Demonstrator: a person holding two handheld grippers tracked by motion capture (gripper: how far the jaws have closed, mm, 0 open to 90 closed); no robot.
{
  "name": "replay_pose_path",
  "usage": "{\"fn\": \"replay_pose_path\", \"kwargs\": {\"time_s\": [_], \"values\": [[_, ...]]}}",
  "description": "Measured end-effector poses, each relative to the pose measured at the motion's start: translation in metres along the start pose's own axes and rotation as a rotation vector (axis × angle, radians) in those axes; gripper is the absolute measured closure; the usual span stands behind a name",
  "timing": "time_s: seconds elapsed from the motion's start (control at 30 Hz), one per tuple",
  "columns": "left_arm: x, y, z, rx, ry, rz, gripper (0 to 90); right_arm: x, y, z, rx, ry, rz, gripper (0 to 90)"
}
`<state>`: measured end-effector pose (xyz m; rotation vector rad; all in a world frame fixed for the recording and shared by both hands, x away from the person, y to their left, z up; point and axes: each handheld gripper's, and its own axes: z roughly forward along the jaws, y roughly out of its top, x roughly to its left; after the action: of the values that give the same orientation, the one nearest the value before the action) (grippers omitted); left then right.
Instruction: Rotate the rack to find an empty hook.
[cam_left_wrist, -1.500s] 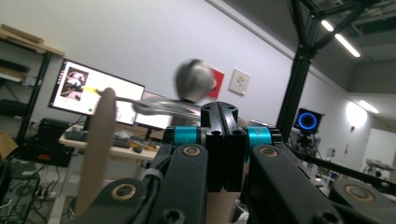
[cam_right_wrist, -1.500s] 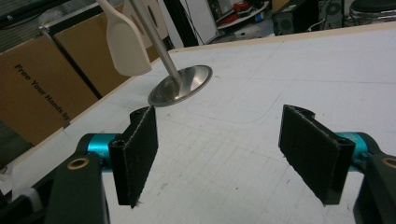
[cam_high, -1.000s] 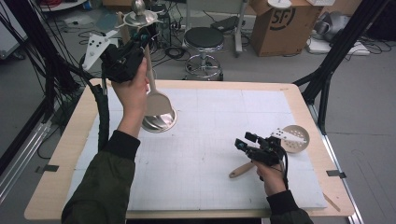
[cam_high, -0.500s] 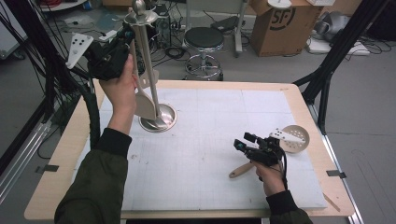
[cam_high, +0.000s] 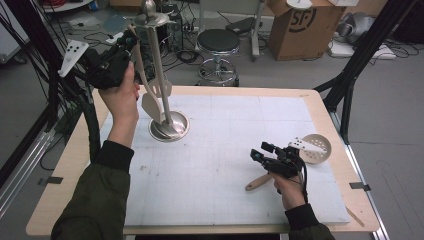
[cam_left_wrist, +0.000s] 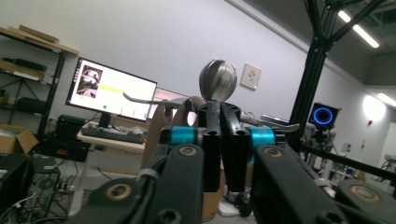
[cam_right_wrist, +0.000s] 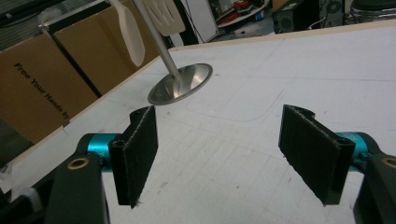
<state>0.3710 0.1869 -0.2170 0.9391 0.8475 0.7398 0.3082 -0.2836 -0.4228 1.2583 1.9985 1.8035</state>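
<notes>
Left gripper (cam_high: 131, 44) clenched at utensil stand (cam_high: 161, 85) top near table's (cam_high: 310, 100) far-left corner, apparently hanging wooden spatula (cam_high: 150, 102); right gripper (cam_high: 261, 153) idles with jaws apart.

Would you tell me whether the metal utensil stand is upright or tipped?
Upright. The utensil stand has its round base flat on the mat, its pole rising straight, with wooden utensils hanging beside it.

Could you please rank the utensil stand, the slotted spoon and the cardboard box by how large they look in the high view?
1. Utensil stand: tallest, from the table mat to the top edge.
2. Cardboard box: it sits farther back on the floor, so its true size may be greater.
3. Slotted spoon: smallest, though the right gripper partly hides it.
</notes>
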Motion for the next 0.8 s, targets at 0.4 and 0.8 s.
{"fn": "replay_pose_path", "kwargs": {"time_s": [0.4,0.8], "values": [[0.002,-0.013,-0.017,0.079,-0.142,0.022,32.7,0.0,-0.002,0.004,0.013,-0.003,-0.007,27.9],[0.006,-0.031,-0.043,0.06,-0.2,-0.004,27.7,0.003,-0.004,0.009,0.028,-0.001,-0.012,27.9]]}}
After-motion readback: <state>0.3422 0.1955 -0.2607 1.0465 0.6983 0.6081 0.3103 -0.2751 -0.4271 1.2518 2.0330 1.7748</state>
